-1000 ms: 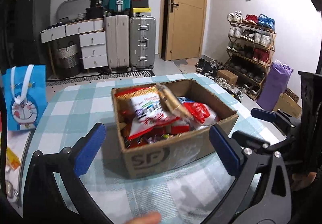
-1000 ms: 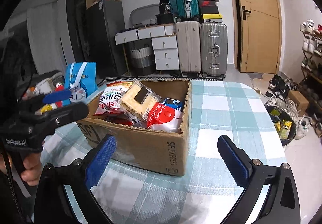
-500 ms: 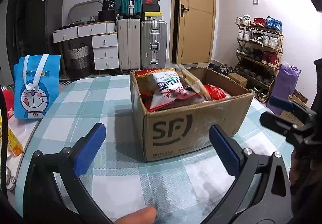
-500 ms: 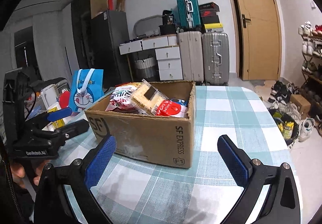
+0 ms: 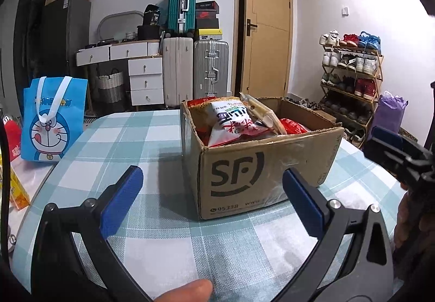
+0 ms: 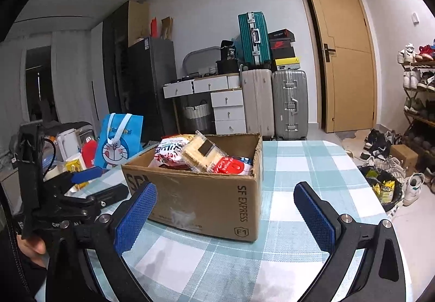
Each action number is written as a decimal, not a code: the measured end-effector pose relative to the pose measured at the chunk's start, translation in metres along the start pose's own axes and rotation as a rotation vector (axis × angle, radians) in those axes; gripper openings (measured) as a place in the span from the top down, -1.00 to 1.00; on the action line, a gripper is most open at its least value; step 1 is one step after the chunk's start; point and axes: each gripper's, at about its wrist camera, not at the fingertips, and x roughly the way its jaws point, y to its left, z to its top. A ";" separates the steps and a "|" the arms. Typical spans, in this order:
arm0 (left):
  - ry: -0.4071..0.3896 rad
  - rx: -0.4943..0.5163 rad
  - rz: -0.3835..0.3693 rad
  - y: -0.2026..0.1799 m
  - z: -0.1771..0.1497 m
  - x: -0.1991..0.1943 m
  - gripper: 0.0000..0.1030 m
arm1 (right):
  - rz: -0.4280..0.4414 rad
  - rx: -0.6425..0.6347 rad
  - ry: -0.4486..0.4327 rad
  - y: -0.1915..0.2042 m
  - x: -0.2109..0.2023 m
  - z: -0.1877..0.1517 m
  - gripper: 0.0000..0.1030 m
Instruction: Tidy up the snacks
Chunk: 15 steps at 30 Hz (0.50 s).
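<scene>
On the checked tablecloth (image 5: 152, 136): one open cardboard box (image 5: 261, 166) is seated, marked SF on its near face.
Box contents: snack packs are piled to the rim; a white-and-red bag (image 5: 231, 120) is laid at the near left, a clear tray of pale biscuits (image 6: 202, 151) is tilted at centre, a red pack (image 6: 231, 166) is placed to its right.
Left gripper (image 5: 212, 200): jaws are spread wide, nothing is held; it is positioned near the box's front face.
Right gripper (image 6: 224, 216): jaws are spread wide, nothing is held; it is positioned near the box's right corner.
Far left of table: a blue cartoon bag (image 5: 53, 118) is stood upright, well apart from the box.
</scene>
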 end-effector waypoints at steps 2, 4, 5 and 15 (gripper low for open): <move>-0.005 -0.006 -0.005 0.001 -0.001 -0.001 -0.99 | -0.006 -0.005 0.004 0.000 0.000 -0.003 -0.99; -0.011 -0.009 -0.005 0.001 -0.001 -0.002 -0.99 | -0.009 -0.012 0.004 0.002 0.000 -0.003 -0.99; -0.014 -0.010 -0.005 0.001 -0.001 -0.002 -0.99 | -0.009 -0.016 -0.001 0.003 0.000 -0.003 -0.99; -0.016 -0.014 0.002 0.002 -0.002 -0.003 -0.99 | -0.002 -0.039 -0.006 0.007 -0.001 -0.005 -0.99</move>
